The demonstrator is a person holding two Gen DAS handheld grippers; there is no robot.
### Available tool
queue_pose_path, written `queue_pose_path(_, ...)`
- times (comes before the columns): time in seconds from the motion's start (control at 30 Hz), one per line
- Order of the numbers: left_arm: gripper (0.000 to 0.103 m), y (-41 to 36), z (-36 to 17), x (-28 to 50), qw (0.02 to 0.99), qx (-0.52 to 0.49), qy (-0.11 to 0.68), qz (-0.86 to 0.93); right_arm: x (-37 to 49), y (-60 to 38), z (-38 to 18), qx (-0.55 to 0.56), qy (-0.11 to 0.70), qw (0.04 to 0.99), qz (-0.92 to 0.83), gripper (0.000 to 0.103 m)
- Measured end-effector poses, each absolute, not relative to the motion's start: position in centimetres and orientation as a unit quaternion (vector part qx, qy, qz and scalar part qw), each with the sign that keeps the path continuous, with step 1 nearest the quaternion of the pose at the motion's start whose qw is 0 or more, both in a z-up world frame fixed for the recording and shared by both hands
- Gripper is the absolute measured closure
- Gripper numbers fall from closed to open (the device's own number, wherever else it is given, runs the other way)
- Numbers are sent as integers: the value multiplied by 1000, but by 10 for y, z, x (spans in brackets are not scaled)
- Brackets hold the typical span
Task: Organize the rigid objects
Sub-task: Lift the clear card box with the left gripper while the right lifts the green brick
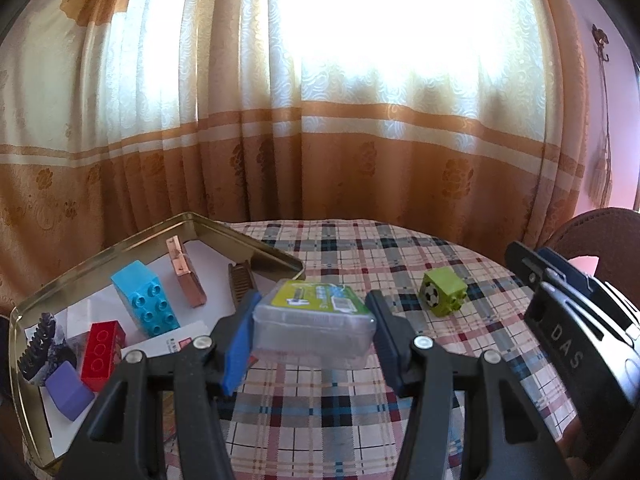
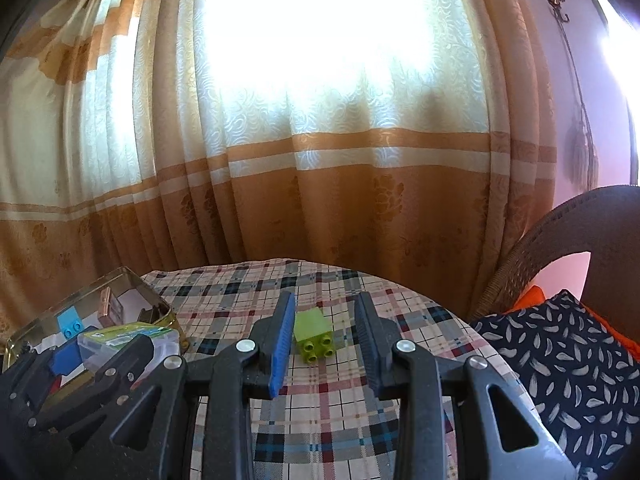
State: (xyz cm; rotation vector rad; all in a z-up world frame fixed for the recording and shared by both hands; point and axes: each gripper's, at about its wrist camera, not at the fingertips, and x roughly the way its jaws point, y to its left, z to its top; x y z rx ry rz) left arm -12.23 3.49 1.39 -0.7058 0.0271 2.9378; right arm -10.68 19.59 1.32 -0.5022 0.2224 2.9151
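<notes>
Left wrist view: the left hand-held gripper (image 1: pixel 314 320) fills the lower middle of the frame, its ribbed pads, one blue and one dark, pinching a clear plastic box (image 1: pixel 316 326) with rounded corners and a green printed label on its lid; the box looks lifted clear of the cloth. Left of it lies a shallow gold metal tin (image 1: pixel 248 240) with a shiny raised rim and a white paper lining. Inside the tin are a cyan studded brick (image 1: pixel 146 298) lying on its side, a red brick (image 1: pixel 102 350), a smooth purple wedge-shaped block (image 1: pixel 68 390), a copper-coloured flat case (image 1: pixel 186 276), a brown ribbed comb (image 1: pixel 241 280) and a dark spiky clip (image 1: pixel 38 346) at the lower left. Right of centre, a lime green brick (image 1: pixel 442 292) with a football print on one face rests on the tabletop (image 1: pixel 360 248), which is draped in a plaid cloth of grey, pink and blue. Right wrist view: the right hand-held gripper (image 2: pixel 325 330) is spread wide at the lower middle, pads apart on either side of the lime green brick (image 2: pixel 314 334), not touching it, its four studs facing the camera. At the lower right sits a woven wicker chair (image 2: pixel 532 248) with a dark leaf-patterned cushion (image 2: pixel 560 364), and patterned cream and orange curtains (image 2: pixel 320 160) hang across the upper frame.
</notes>
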Motion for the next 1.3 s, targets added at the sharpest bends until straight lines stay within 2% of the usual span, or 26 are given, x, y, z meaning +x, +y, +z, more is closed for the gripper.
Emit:
queue_pose_path(0.07, 50, 32, 14, -122, 58, -233, 5, 971, -109, 203, 11, -175, 92, 88, 976, 69)
queue_pose_path(0.13, 50, 28, 15, -123, 60, -235, -4, 970, -118, 212, 7, -202, 114, 74, 970, 65)
queue_pose_path(0.2, 50, 23, 16, -122, 63, -233, -13, 970, -134, 216, 1, -237, 120, 53, 963, 48)
queue_pose_path(0.3, 50, 17, 20, -117, 77, -220, -27, 972, -163, 213, 0, -276, 77, 22, 958, 35)
queue_pose_path(0.37, 49, 14, 23, -115, 92, -213, -43, 972, -184, 209, -3, -306, 47, 16, 951, 34)
queue_pose_path(0.53, 50, 9, 28, -111, 125, -196, -77, 970, -228, 206, -31, -389, 22, 18, 921, 34)
queue_pose_path(0.57, 50, 9, 29, -110, 128, -191, -77, 970, -233, 208, -37, -408, 30, 15, 913, 38)
queue_pose_path(0.6, 50, 10, 29, -109, 130, -189, -75, 971, -234, 210, -40, -416, 38, 10, 909, 54)
queue_pose_path(0.63, 50, 12, 29, -108, 130, -188, -73, 971, -233, 212, -39, -412, 40, 16, 910, 59)
queue_pose_path(0.67, 50, 13, 30, -108, 130, -188, -70, 971, -230, 213, -38, -408, 45, 14, 912, 69)
queue_pose_path(1.1, 50, 6, 33, -103, 104, -172, -63, 978, -143, 211, 3, -251, 143, -3, 957, 69)
queue_pose_path(1.3, 50, 2, 36, -93, 86, -167, -50, 981, -126, 190, 1, -231, 156, 5, 960, 69)
